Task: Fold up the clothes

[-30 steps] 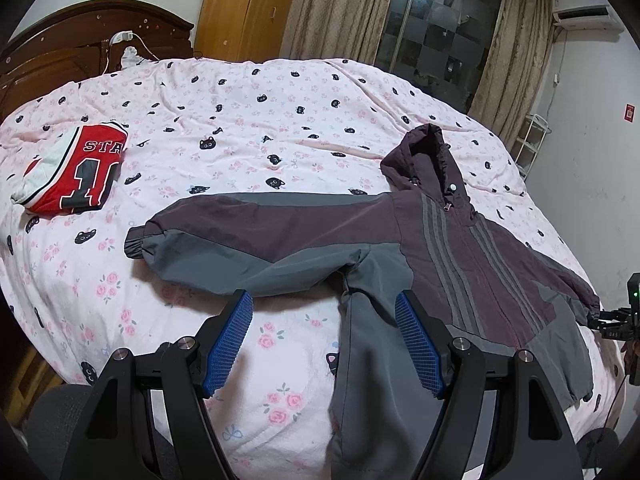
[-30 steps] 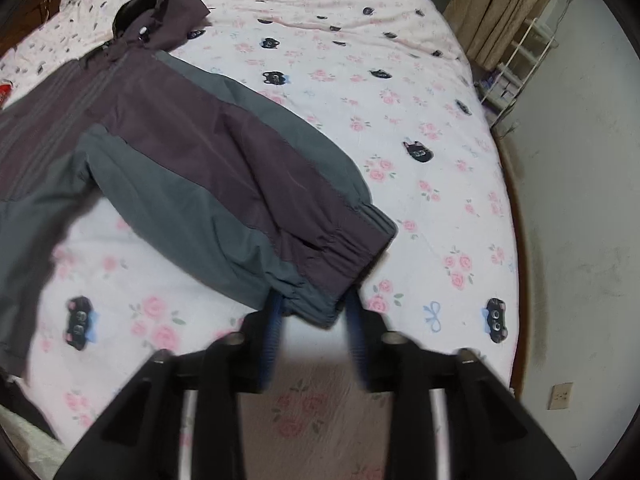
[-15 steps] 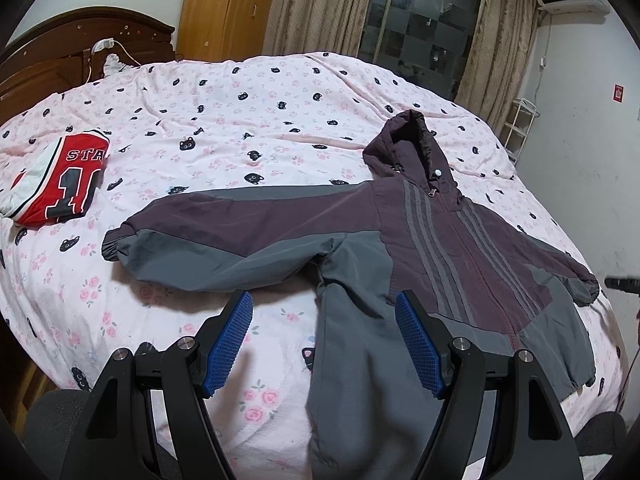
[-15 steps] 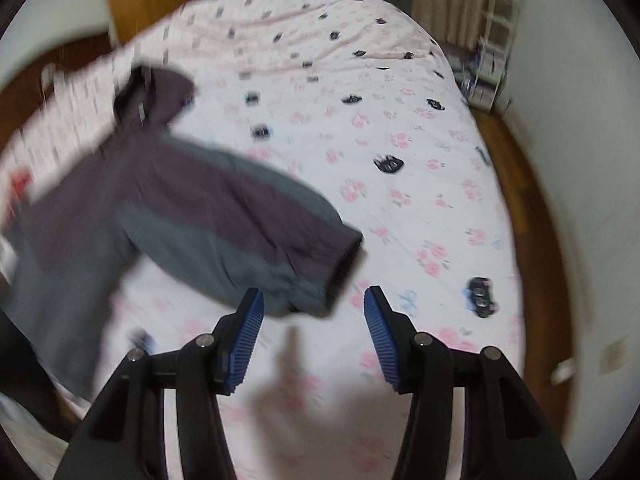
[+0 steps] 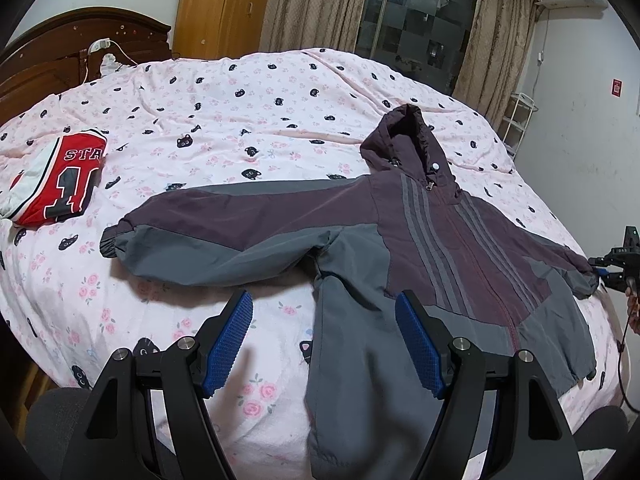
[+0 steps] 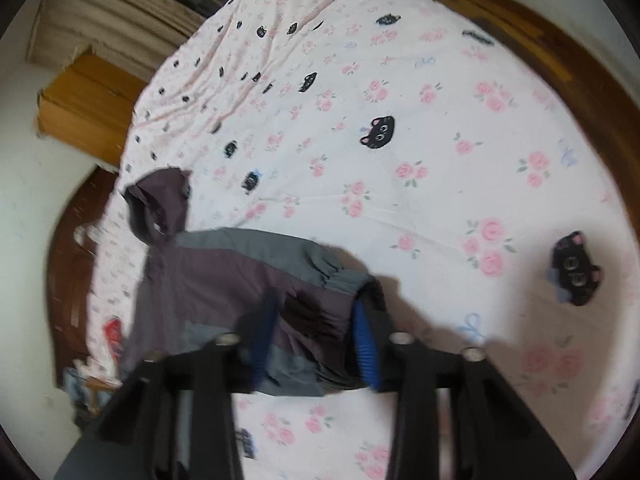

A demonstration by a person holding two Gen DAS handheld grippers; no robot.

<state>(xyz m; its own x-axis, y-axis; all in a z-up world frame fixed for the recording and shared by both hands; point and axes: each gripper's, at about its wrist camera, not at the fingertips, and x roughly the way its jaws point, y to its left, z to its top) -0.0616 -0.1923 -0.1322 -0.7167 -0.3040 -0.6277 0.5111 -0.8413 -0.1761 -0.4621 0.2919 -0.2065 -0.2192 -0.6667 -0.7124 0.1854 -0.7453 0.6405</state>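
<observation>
A purple and grey hooded jacket (image 5: 440,240) lies front up on the bed, both sleeves spread out. My left gripper (image 5: 324,336) hovers open above the jacket's lower left side with nothing between its blue pads. In the left wrist view my right gripper (image 5: 612,268) sits at the end of the far right sleeve. In the blurred right wrist view the right gripper (image 6: 312,336) is closing. That sleeve's elastic cuff (image 6: 316,316) fills the gap between its pads, which press on it. The jacket (image 6: 216,280) stretches away towards its hood.
A folded red and white jersey (image 5: 68,180) lies at the bed's left side. The pink cat-print bedspread (image 5: 240,100) covers the whole bed. A dark wooden headboard (image 5: 60,52) stands at the far left, a white rack (image 5: 516,120) by the right wall.
The right gripper rolled, moved onto the right sleeve's cuff, and its jaws narrowed around it. The left gripper has hardly moved and stays open.
</observation>
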